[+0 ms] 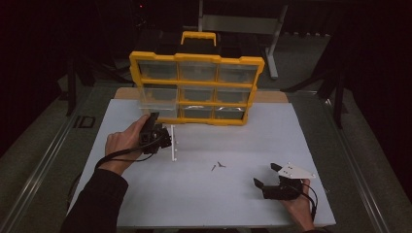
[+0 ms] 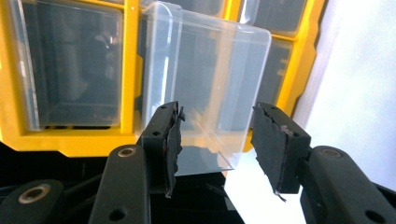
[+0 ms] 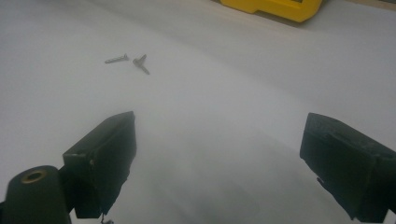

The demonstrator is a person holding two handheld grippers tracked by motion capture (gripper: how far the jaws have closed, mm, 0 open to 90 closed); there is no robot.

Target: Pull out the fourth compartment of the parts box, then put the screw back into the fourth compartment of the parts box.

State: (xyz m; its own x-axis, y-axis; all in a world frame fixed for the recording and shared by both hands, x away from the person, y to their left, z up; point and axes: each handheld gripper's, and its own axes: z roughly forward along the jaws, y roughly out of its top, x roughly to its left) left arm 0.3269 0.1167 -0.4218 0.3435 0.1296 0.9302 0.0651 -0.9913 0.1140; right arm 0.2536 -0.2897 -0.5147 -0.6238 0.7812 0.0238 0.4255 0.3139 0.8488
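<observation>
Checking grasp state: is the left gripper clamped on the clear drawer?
No. In the left gripper view the left gripper stands open, its pads clear of the clear drawer pulled out of the yellow organizer.

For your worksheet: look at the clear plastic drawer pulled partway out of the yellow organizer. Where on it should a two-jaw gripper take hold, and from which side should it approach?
Probably the clear drawer is best taken at its projecting front end, coming from the table side facing the yellow organizer. That end juts out of the frame, and its thin, flat side walls give the pads parallel faces. The left gripper already faces it, jaws open on either side of its lower front.
</observation>
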